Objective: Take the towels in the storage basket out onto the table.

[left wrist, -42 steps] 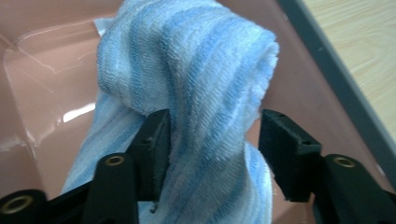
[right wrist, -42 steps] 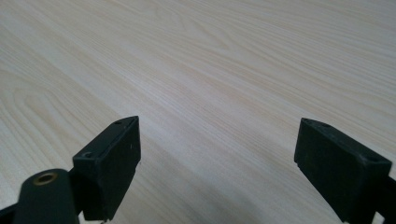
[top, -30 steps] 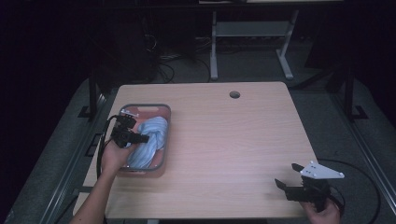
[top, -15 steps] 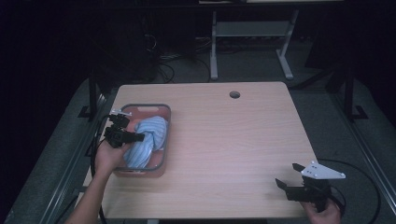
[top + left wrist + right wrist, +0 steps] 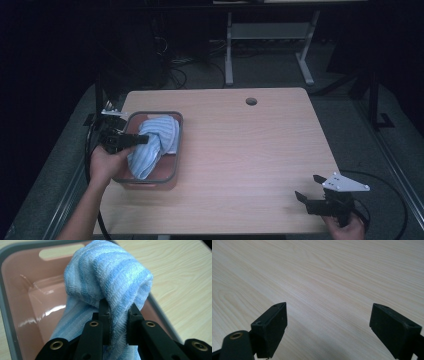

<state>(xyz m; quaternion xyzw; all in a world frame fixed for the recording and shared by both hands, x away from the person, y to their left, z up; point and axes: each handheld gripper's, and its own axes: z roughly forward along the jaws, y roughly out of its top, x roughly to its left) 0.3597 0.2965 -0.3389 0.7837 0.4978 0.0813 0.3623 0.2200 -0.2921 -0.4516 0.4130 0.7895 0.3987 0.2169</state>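
A blue striped towel (image 5: 154,143) is being lifted out of a pink tub (image 5: 174,150) with a grey rim, which stands on the wooden table (image 5: 250,160) toward nine o'clock. The left gripper (image 5: 142,139) is clamped on a bunched fold of the towel, and in the left gripper view the cloth (image 5: 110,285) is seen pinched between the two black jaws, doubled over above them, with the rest trailing down into the tub (image 5: 22,295). The step in hand is judged to be the pulling of the towel clear of the tub, since part of the cloth hangs inside the tub's walls. The right gripper (image 5: 309,188) is held low near the table's edge at about five o'clock, well apart from the tub; its jaws are spread wide over bare wood (image 5: 324,277) and nothing is held between them. For the next move, a higher lift is called for so that the trailing end clears the rim, followed by a carry toward the open middle of the table, where the free corner could be taken by the right gripper.
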